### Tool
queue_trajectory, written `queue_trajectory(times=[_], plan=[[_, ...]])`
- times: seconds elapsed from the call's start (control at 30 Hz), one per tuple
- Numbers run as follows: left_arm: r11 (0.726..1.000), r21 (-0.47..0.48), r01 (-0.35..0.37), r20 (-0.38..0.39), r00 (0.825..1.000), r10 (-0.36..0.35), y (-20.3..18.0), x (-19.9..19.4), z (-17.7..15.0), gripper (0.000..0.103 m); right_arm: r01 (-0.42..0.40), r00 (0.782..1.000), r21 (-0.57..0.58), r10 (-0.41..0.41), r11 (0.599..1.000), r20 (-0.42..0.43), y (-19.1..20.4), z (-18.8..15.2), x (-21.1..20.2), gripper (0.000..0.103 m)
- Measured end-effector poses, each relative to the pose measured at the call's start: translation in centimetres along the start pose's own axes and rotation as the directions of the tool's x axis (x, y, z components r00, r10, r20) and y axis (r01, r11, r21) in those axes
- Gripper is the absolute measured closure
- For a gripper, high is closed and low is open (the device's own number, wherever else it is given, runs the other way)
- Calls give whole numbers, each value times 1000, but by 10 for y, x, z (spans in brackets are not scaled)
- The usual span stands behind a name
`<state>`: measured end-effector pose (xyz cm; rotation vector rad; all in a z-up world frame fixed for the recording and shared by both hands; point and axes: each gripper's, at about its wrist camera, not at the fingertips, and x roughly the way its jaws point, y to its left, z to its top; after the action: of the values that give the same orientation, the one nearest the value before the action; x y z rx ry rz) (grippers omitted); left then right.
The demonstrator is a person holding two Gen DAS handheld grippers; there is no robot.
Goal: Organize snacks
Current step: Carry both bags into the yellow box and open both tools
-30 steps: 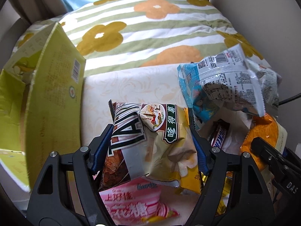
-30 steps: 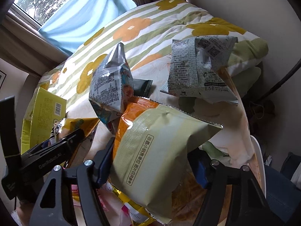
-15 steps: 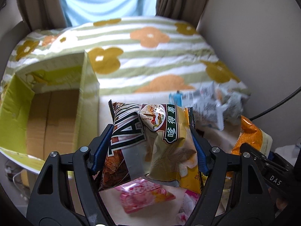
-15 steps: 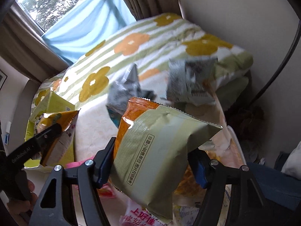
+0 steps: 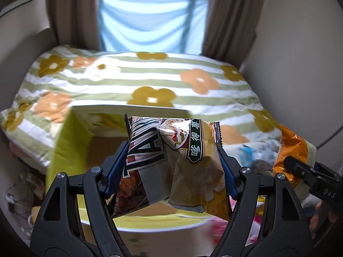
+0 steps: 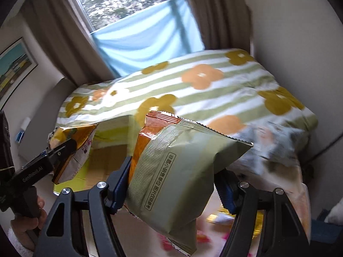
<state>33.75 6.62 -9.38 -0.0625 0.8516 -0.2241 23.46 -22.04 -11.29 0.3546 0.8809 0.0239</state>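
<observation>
Left tongs [image 5: 171, 165] are clamped on a crinkled brown-and-gold foil snack bag with a green label [image 5: 171, 162], holding it above the open yellow-green cardboard box [image 5: 70, 141]. Half a second earlier the box sat off to the left; it now lies directly beneath the bag. Right tongs [image 6: 173, 182] grip a pale green and orange foil snack packet [image 6: 178, 175], raised in the air near the box. Both views have lifted since before: the window and blue cloth [image 5: 150, 21] now show beyond the flower-patterned striped bedcover [image 5: 150, 81]. Loose packets [image 6: 276, 141] at right are blurred.
</observation>
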Motion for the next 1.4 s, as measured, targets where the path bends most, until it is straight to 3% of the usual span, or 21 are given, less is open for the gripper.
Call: queue_trajectory(times=[0.2, 0.4, 0.6, 0.7, 0.77, 0.9, 1.07, 1.3, 1.33, 1.4], plan=[[998, -33, -60, -25, 998, 59, 95, 9, 10, 30, -46, 999, -57, 45, 997, -24, 80, 4, 39, 37], [997, -27, -71, -83, 994, 69, 136, 45, 13, 30, -71, 994, -88, 63, 994, -88, 129, 2, 88, 37], [997, -2, -76, -146, 986, 75, 138, 94, 15, 28, -54, 987, -144, 31, 988, -155, 150, -2, 126, 37], [996, 3, -87, -176, 981, 87, 136, 113, 15, 18, -54, 984, -167, 24, 984, -176, 153, -1, 139, 37], [995, 8, -102, -188, 977, 101, 135, 121, 16, 1, -52, 981, -174, 18, 983, -193, 153, -1, 150, 37], [992, 21, -122, -196, 973, 124, 140, 127, 16, 1, -53, 974, -175, 12, 983, -228, 152, -3, 164, 37], [996, -30, -85, -203, 976, 77, 155, 117, 4, 1, -53, 962, -193, -2, 980, -274, 149, -8, 181, 37], [993, -82, -89, -202, 977, 71, 168, 103, -5, 1, -47, 960, -207, -13, 977, -281, 155, -6, 192, 36], [993, -83, -88, -200, 977, 70, 169, 101, -5, 1, -41, 959, -213, -22, 976, -284, 157, -6, 193, 34], [994, -75, -85, -188, 980, 69, 168, 95, -6, 1, -25, 960, -228, -40, 973, -276, 159, -6, 193, 21]])
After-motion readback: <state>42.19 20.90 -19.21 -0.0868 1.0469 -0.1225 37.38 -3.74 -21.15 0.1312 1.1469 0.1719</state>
